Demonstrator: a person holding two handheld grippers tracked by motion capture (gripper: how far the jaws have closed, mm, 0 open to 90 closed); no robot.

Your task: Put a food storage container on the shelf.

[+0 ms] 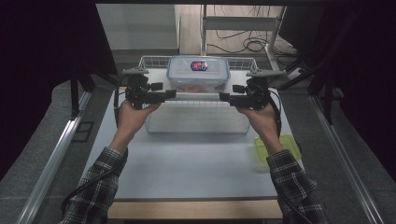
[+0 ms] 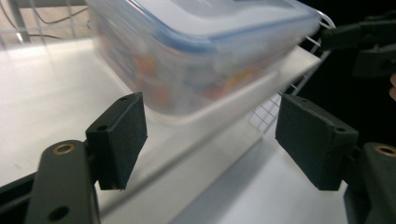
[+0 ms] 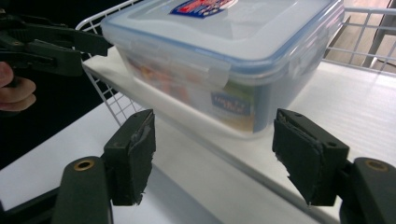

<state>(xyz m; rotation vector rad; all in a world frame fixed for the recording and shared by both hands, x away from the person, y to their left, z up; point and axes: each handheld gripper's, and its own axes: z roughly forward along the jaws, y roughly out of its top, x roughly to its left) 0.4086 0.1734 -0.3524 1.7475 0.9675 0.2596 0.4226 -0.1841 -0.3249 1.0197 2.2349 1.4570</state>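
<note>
A clear plastic box (image 1: 198, 72) with a blue-rimmed lid and a red and blue label stands on the white upper shelf of a wire rack (image 1: 152, 60). My left gripper (image 1: 171, 94) points in at the box's lower left corner and my right gripper (image 1: 225, 97) at its lower right. In the left gripper view the box (image 2: 201, 51) is blurred above the left gripper (image 2: 210, 140), whose jaws stand apart with nothing pressed between them. The right gripper (image 3: 219, 154) is open too, its pads (image 3: 133, 151) just short of the box (image 3: 224, 51).
The rack's lower tier (image 1: 196, 120) lies in front of and under the box. A yellow-green lid or tray (image 1: 287, 144) sits at the table's right edge by the right forearm. Dark curtains close both sides. Cables and a metal frame lie on the floor beyond.
</note>
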